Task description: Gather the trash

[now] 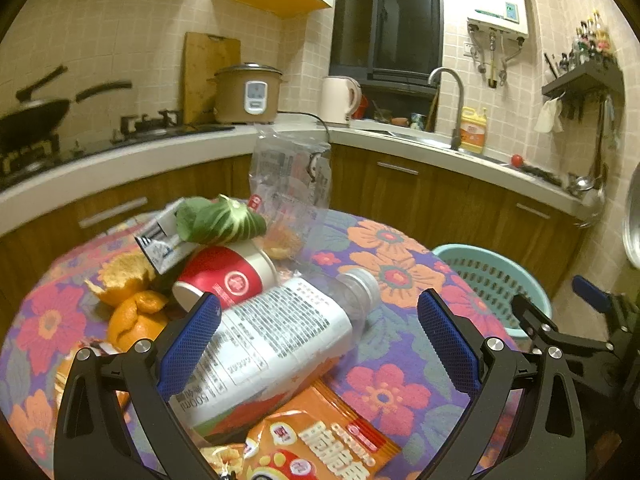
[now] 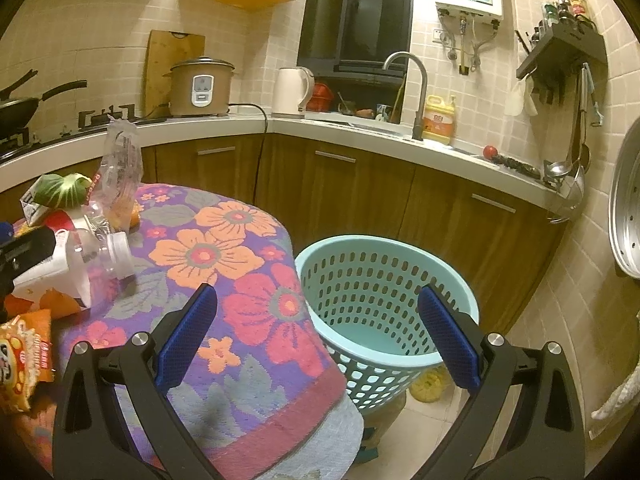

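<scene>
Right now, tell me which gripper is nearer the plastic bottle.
Left. The left gripper is open right around the plastic bottle; the right gripper hangs open toward the basket, away from it.

I see a small kitchen with beige tiled walls point(image 2: 100, 32) under warm, dim light. A white countertop point(image 2: 360, 132) curves over brown wooden cabinets point(image 2: 340, 188). On it stand a rice cooker point(image 2: 200, 88) and a white kettle point(image 2: 292, 90), near a sink faucet point(image 2: 412, 80). The window point(image 2: 360, 12) is dark. The floor point(image 2: 536, 380) has pale tiles.
</scene>
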Tool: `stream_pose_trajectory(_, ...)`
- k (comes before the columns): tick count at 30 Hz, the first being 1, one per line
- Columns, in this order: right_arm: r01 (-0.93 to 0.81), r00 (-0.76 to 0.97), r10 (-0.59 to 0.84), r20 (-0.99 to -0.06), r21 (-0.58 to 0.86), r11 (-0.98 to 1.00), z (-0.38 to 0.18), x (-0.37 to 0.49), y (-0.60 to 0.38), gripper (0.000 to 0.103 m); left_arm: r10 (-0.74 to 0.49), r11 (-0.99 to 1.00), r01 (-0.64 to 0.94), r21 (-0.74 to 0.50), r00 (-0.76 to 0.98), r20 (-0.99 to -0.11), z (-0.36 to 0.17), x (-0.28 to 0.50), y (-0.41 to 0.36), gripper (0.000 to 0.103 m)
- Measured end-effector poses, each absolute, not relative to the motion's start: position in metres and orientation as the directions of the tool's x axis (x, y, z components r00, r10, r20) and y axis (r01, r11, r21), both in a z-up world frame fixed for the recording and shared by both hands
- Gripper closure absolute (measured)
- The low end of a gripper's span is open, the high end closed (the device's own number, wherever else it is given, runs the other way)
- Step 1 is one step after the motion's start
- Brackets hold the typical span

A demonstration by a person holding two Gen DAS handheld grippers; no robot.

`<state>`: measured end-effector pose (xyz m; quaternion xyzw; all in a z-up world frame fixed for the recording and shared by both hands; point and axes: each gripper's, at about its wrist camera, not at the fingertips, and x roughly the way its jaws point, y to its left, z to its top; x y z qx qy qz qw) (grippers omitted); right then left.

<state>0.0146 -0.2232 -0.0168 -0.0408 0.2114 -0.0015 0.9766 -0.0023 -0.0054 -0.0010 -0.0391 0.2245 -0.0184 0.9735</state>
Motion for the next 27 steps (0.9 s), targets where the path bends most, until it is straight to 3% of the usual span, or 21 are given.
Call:
stream_pose_trajectory(15,-0.282,0.894,0.222,-0.388,-0.104,0.954,0.000,-0.019,-0.171,0.008,0.012,0.980,-0.114,-0.164,0.855,-0.519,-0.005,-0.044,0.068,0.012)
stream_pose_trajectory(20,-0.327,0.891,0.259,-0.372,-0.131,0.936,0.001,-0.033,-0.157,0.008,0.046,0.976,-0.147,-0.159,0.858,-0.511,-0.004,-0.054,0.082,0.013)
stream_pose_trajectory(27,-0.426,0.826,0.349,-0.443,-0.083,0.901,-0.003,-0.041,-0.139,0.009,0.137,0.960,-0.245,-0.139,0.836,-0.532,-0.002,-0.069,0.109,0.014)
